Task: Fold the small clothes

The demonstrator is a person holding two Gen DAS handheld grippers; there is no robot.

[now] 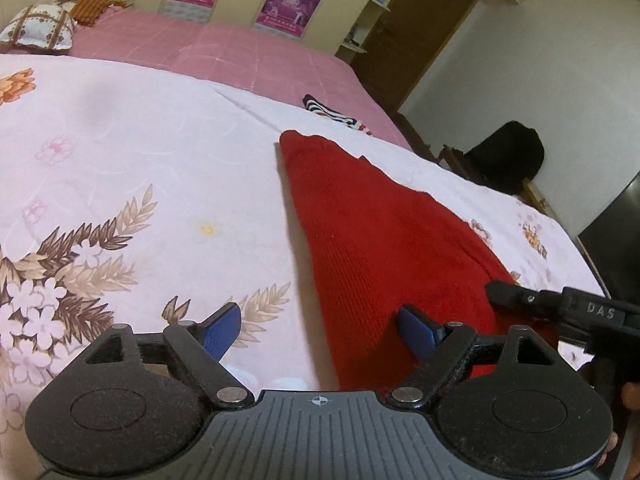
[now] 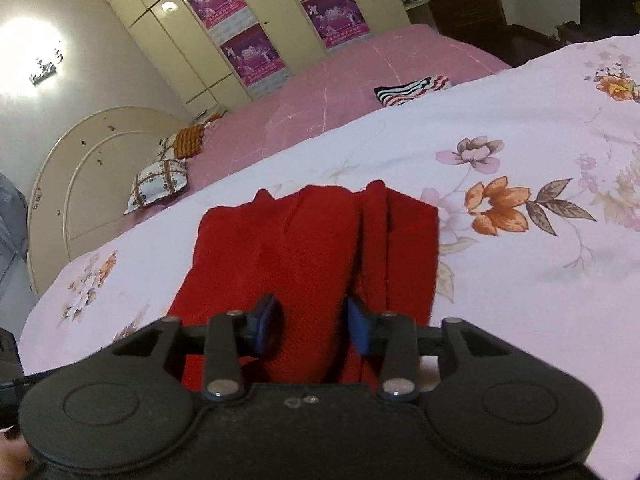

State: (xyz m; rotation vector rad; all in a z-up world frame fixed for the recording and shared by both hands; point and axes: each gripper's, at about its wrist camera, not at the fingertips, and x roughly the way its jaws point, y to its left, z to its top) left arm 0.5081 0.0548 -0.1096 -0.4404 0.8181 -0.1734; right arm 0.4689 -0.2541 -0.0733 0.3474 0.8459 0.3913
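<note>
A red knit garment [image 1: 380, 240] lies lengthwise on the white floral sheet [image 1: 120, 140], partly folded into a long strip. My left gripper [image 1: 320, 332] hovers open over its near left edge. One blue pad [image 1: 222, 332] is above the sheet, the other above the red knit, and nothing is between them. In the right wrist view the red garment [image 2: 304, 248] shows raised folds, and a ridge of it fills the gap of my right gripper [image 2: 312, 326], which is shut on it. Part of the right gripper's black frame [image 1: 580, 312] shows at the left wrist view's right edge.
A folded striped cloth [image 2: 412, 88] lies farther up the bed where the pink bedspread [image 2: 360, 80] begins. Pillows [image 1: 40, 26] sit at the headboard. A wardrobe with posters [image 2: 240, 20] stands behind. A black bag [image 1: 508, 156] rests off the bed's right side.
</note>
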